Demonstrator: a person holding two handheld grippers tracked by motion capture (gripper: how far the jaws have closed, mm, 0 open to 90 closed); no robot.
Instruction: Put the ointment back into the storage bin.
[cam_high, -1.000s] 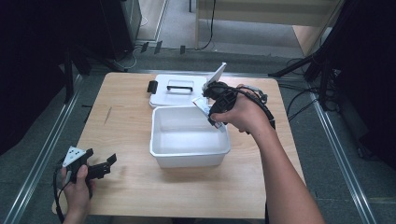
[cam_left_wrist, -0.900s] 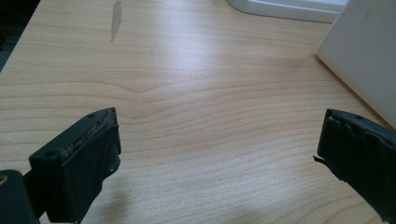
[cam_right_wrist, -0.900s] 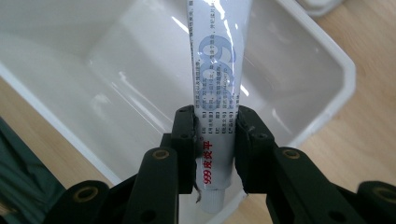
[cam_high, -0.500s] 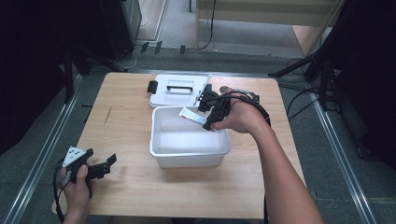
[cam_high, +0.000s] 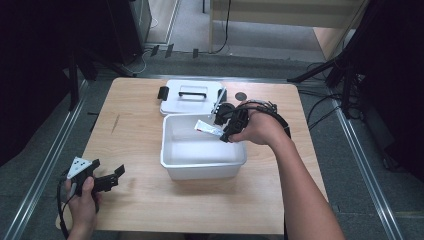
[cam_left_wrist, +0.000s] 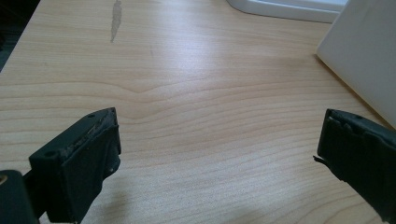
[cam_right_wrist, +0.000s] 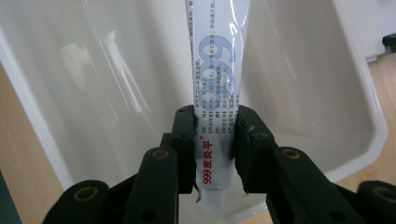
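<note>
A recording lab or studio: a bare wooden table stands on grey carpet between metal floor rails, ringed by black tripod legs, trailing cables and dark equipment, with pale wooden furniture behind.

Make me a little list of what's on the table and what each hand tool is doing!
Table: wooden table
Box: open white bin in the middle
Lid: white lid with a handle, lying behind the bin
Right gripper: fingers shut on a white tube, held over the inside of the bin
Left gripper: fingers open, holding nothing, near the table's front left corner
In the bin: nothing lying on its floor that I can see
</note>
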